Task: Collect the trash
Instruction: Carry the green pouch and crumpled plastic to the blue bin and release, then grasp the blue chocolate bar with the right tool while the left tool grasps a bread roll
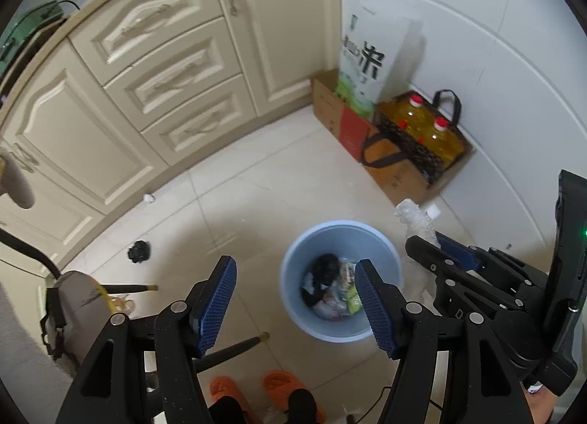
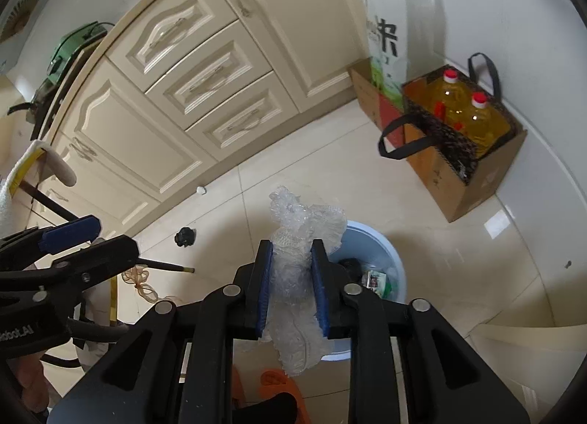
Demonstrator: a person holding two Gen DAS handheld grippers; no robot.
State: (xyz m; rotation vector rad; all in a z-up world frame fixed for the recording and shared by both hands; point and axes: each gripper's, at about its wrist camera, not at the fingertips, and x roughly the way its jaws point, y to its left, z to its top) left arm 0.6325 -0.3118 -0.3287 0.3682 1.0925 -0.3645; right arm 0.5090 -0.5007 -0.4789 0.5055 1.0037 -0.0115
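A light blue trash bin (image 1: 304, 240) stands on the tiled floor with several pieces of trash inside. It also shows in the right wrist view (image 2: 389, 255). My left gripper (image 1: 295, 282) is open and empty, above the bin's near left side. My right gripper (image 2: 291, 259) is shut on a wad of clear bubble wrap (image 2: 293, 226) and holds it above the bin's left edge. The right gripper (image 1: 436, 244) and the bubble wrap (image 1: 414, 216) also show in the left wrist view, right of the bin. A small black crumpled piece (image 1: 138, 251) and a small white scrap (image 1: 148, 198) lie on the floor.
Cream cabinets (image 1: 154, 68) run along the back left. A cardboard box (image 1: 400, 171) with a rice bag (image 1: 361, 57) and oil bottles (image 1: 429, 127) stands by the white wall. A stool (image 1: 77, 299) is at the left. Orange slippers (image 1: 282, 383) are below me.
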